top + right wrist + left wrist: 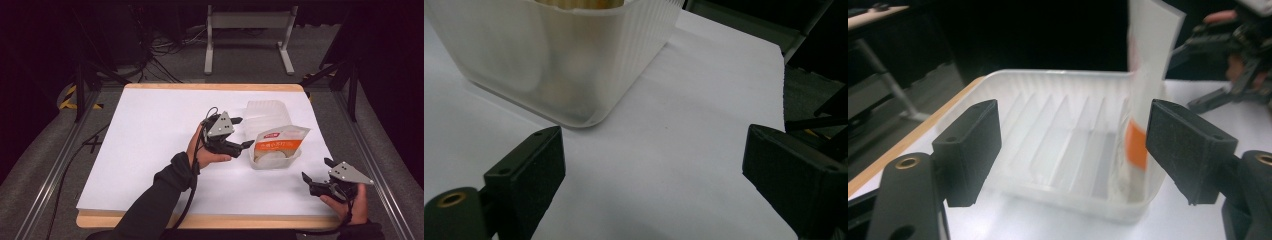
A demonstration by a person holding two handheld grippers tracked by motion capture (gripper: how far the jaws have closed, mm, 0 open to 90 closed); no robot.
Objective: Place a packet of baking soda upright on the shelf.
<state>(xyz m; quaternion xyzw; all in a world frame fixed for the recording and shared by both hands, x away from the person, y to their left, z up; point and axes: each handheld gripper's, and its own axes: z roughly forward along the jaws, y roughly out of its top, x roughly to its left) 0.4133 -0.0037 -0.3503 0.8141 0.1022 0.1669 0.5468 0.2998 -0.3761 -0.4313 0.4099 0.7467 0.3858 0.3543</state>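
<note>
A white-covered table point(150, 150) carries a translucent ribbed plastic tub point(267, 117), set right of centre and running from the middle toward the far edge. A white-and-orange packet point(280, 142) stands in the near end of the tub, leaning against its wall, with its top rising above the rim. In the left gripper view the same packet point(1143, 100) stands upright at the right end of the tub point(1048, 140), whose ribbed floor is otherwise bare.

The left gripper point(239, 132) sits just left of the tub, jaws released and spread wide, one tip near the far part of the tub wall and one near the packet; nothing lies between the pads. The right gripper point(315, 170) rests near the table's near right corner, well apart from the tub, jaws likewise released and holding nothing. Its own view looks across bare white cover toward the tub's rounded corner point(574, 75).
</note>
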